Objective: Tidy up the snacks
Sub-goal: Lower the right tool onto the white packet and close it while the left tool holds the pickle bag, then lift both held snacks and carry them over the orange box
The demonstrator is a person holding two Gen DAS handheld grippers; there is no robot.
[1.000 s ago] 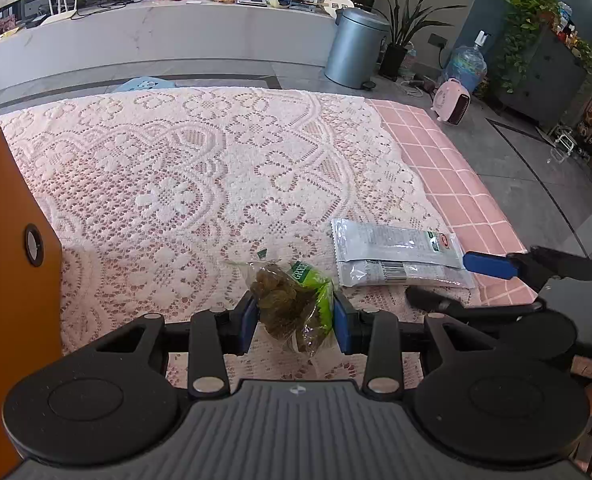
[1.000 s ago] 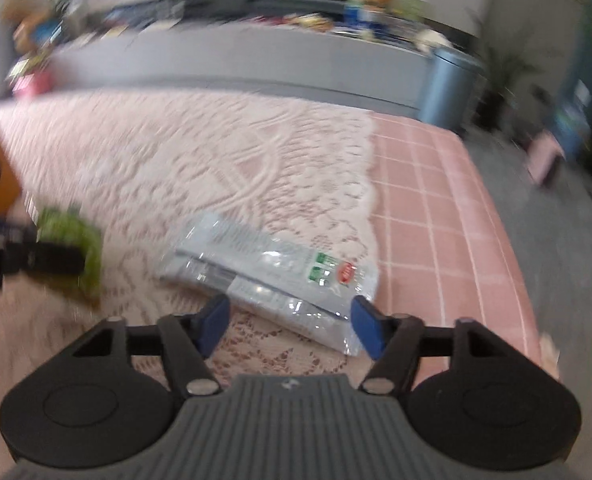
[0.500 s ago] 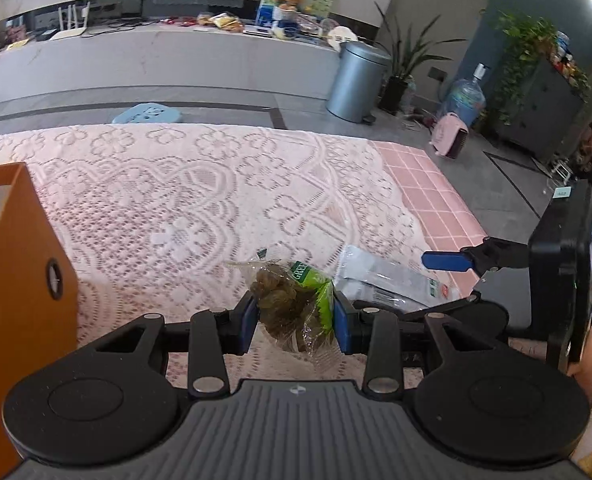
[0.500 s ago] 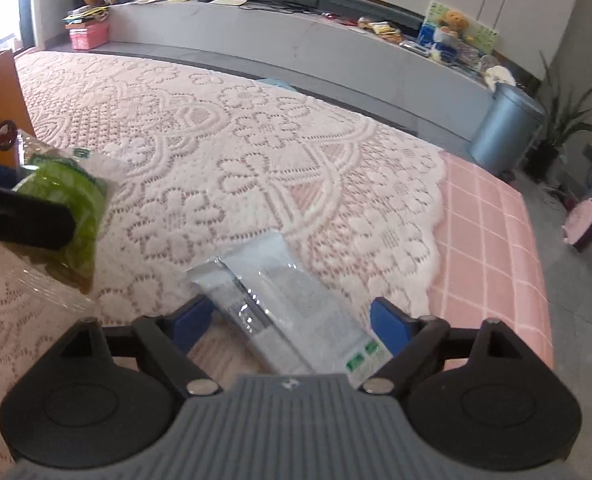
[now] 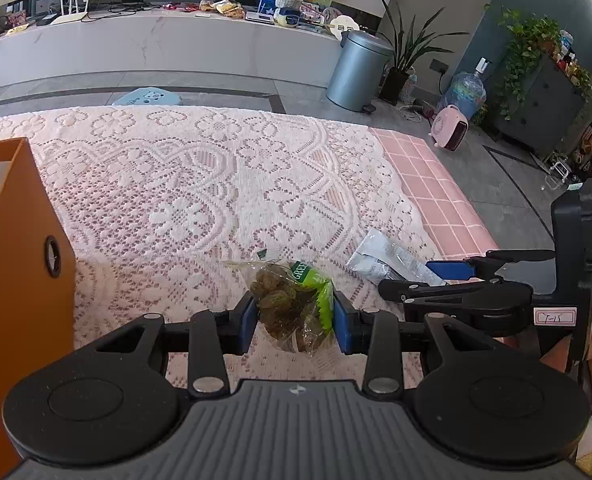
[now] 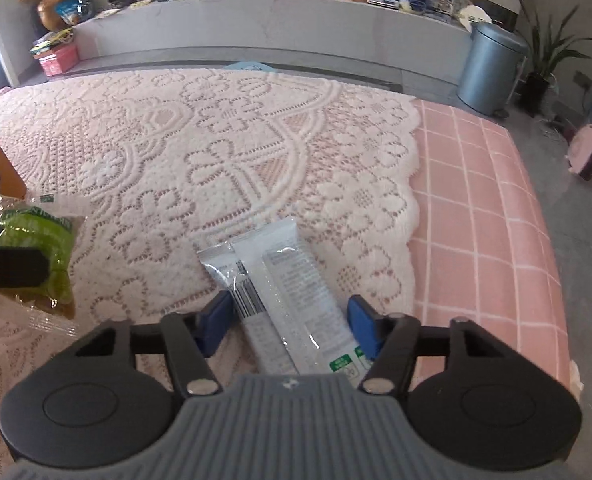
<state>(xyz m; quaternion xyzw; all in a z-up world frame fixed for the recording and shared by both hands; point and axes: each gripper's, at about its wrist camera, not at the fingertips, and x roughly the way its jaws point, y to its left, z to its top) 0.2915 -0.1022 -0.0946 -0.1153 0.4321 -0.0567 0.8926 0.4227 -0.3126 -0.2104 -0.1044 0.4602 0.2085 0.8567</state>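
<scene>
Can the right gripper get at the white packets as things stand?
Probably yes. The right gripper straddles the white packets on the lace cloth, its fingers just closing, with nothing over them. The left gripper, holding the green bag, stays clear.

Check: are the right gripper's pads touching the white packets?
Apart. The right wrist view shows lace between each pad and the white packets; the right gripper has just been closing around them.

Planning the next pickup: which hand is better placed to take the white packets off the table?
Right. Its tool straddles the white packets, jaws just closing, not yet pressing. The left tool already grips the green snack bag.
</scene>
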